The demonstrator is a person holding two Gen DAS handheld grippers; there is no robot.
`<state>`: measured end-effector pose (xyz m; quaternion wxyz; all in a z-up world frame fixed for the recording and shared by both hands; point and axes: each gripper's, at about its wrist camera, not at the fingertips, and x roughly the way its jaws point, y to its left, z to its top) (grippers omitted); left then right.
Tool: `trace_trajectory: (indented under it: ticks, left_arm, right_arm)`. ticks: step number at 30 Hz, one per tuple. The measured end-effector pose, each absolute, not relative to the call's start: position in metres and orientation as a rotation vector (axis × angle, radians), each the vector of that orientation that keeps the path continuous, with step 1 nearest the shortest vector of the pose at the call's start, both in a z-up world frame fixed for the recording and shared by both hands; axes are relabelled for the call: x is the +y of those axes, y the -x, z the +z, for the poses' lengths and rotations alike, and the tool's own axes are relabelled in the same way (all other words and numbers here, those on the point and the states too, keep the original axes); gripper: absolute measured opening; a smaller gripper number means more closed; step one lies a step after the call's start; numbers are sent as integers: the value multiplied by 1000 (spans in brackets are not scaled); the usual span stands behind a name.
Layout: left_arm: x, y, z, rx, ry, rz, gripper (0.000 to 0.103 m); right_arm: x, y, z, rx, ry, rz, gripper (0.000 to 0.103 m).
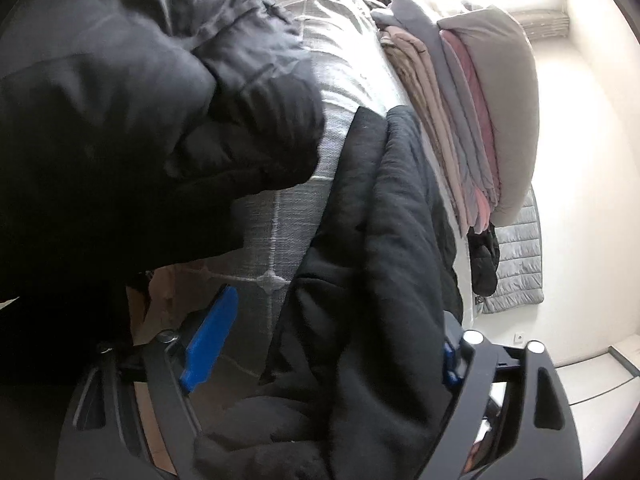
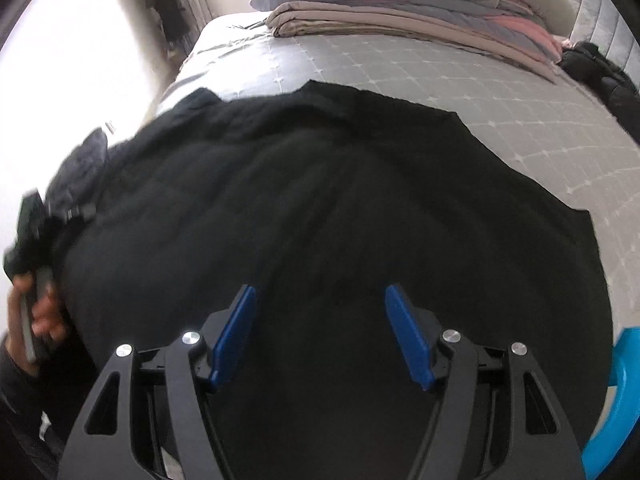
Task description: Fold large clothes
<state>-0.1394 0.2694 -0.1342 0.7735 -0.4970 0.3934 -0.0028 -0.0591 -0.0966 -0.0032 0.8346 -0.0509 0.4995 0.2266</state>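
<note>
A large black garment (image 2: 320,200) lies spread over the near part of the bed. Just above it my right gripper (image 2: 320,336) is open, its blue pads (image 2: 234,336) well apart with nothing pinched between them. In the left wrist view a thick fold of the black garment (image 1: 360,260) runs between the fingers of my left gripper (image 1: 336,320) and covers the right finger. The left blue pad (image 1: 208,340) stands free of the cloth, with bedspread showing beside it. A puffy black quilted mass (image 1: 140,100) hangs close to that camera at upper left. A hand (image 2: 36,316) holds the left gripper at the garment's left edge.
The grey quilted bedspread (image 2: 460,92) stretches beyond the garment. A stack of folded blankets under a pillow (image 2: 400,12) sits at the head of the bed (image 1: 460,100). A dark clothes pile (image 2: 600,76) lies at far right. A light blue object (image 2: 616,400) is at lower right.
</note>
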Motion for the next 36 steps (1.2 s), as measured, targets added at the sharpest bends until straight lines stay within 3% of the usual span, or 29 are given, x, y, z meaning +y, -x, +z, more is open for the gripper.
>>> trace_trajectory:
  ticks: [2, 3, 5, 11, 16, 22, 25, 27, 36]
  left_arm:
    - [265, 139, -124, 822, 1039, -49, 44]
    - [262, 139, -119, 814, 1018, -53, 37]
    - [258, 141, -102, 777, 970, -62, 32]
    - [245, 140, -72, 753, 893, -35, 31]
    - [235, 139, -51, 727, 891, -42, 30]
    - [193, 131, 15, 663, 730, -125, 30]
    - [159, 125, 46, 639, 666, -178, 30]
    - [128, 121, 63, 632, 611, -216, 30]
    - [-36, 95, 103, 653, 389, -435, 30]
  right_arm:
    - [-84, 68, -22, 1098, 169, 465, 68]
    - [-80, 69, -31, 1103, 204, 457, 69]
    - [-81, 68, -35, 1083, 198, 435, 81]
    - [-99, 100, 3, 985, 95, 502, 81]
    - [-92, 103, -37, 1072, 122, 509, 87]
    - [-144, 88, -9, 991, -579, 907, 88]
    - [-142, 73, -52, 1065, -1071, 1159, 94]
    - [-135, 71, -77, 1157, -1144, 1145, 94]
    - [-259, 71, -31, 852, -1311, 1118, 95]
